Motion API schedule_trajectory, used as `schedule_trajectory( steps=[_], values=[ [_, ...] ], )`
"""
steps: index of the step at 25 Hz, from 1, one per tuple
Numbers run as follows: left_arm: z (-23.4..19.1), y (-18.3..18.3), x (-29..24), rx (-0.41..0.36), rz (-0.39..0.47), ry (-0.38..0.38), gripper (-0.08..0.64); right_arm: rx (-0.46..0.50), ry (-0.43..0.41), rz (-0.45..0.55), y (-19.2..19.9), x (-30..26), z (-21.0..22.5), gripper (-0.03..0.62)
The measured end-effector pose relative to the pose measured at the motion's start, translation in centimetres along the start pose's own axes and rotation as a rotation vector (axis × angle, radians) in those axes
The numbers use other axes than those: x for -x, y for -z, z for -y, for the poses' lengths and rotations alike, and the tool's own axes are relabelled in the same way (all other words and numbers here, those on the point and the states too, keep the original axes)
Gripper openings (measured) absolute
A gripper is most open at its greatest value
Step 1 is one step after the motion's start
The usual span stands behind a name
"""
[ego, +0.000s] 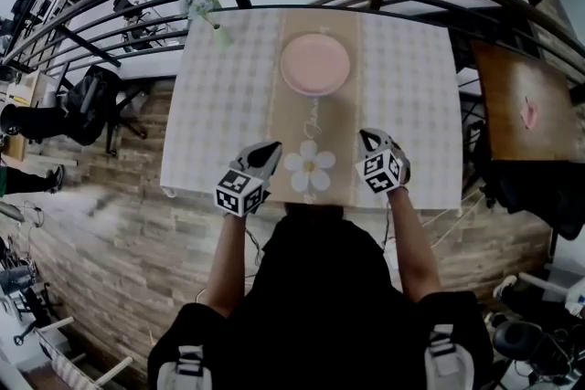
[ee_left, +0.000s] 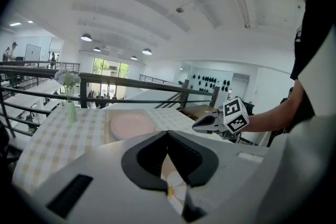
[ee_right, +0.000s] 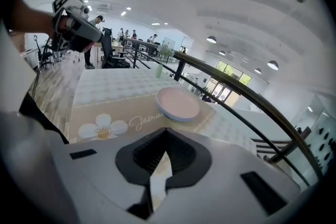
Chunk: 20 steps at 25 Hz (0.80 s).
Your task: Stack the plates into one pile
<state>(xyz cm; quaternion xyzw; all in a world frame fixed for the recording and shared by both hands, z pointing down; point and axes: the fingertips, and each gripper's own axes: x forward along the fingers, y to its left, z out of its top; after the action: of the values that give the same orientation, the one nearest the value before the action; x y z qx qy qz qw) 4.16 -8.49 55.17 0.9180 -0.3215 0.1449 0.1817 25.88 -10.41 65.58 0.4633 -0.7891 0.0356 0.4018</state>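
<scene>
plates (ego: 314, 64) sit piled mid bench (ego: 411, 105); left gripper (ego: 272, 147) and right gripper (ego: 366, 136) jaws both clenched, holding nothing.

I held my left grey-and-black two-jaw gripper (ego: 271, 147) and my right grey-and-black two-jaw gripper (ego: 366, 138) level with each other and well apart, tips pointing forward, marker cubes nearest me. Both pairs of jaws were pressed together, nothing between them. My bare forearms (ego: 226, 258) reached straight ahead.

Black top (ego: 320, 288); left hand-held gripper (ego: 273, 145), right hand-held gripper (ego: 365, 136) grey (square-marker cubes (ego: 239, 192)).
</scene>
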Motion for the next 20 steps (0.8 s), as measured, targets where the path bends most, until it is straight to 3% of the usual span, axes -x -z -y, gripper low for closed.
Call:
schedule_trajectory(
  steps=[5,20],
  values=[
    [1.4,0.8,0.2,0.007,0.001,-0.018,0.002,-0.042,0.021,0.082,-0.2,2.0,0.4,-0.005],
    [2.7,2.9,0.8,0.047,0.005,-0.106,0.002,-0.034,0.011,0.154,0.3,4.8,1.3,-0.005]
  ],
)
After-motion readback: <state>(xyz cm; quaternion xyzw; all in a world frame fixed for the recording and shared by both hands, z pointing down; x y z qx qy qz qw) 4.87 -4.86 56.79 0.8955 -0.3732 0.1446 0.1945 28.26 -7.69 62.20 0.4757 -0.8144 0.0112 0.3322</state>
